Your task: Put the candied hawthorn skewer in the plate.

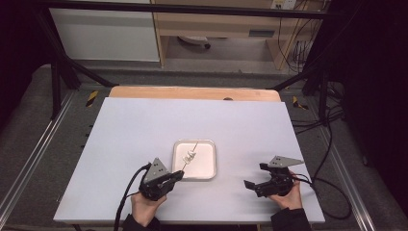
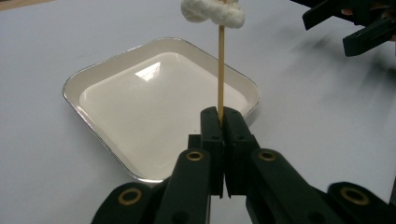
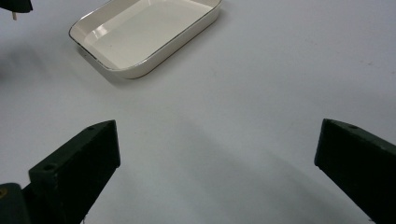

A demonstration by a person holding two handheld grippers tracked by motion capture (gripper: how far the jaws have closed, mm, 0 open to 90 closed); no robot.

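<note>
1. Lying well clear around the tray: bare white worktop on every side, with nothing standing between either gripper and the tray.
2. Sitting apart from the tray at the near right of the worktop: right gripper, fingers spread wide with nothing between them, just bare white surface in the right gripper view.
3. Trailing off the near edge on the left and off the right side: black cables from the two grippers.
4. Covering most of the worktop: a smooth white sheet, with a strip of pale wood showing along the far edge.
5. Surrounding the worktop: black metal frame bars, grey floor, a pale wooden shelf unit at the back and loose cables at the far right.
6. Resting near the middle of the worktop, toward the near side: the tray, shallow, white, square with rounded corners and a thin metallic rim, its floor looking bare in both gripper views.
7. Clamping shut on the lower end of a thin wooden skewer: left gripper, at the tray's near left corner.
8. Pointing up and out over the tray: the skewer, carrying a white marshmallow-like piece partway along, held above the tray rather than lying in it.
</note>
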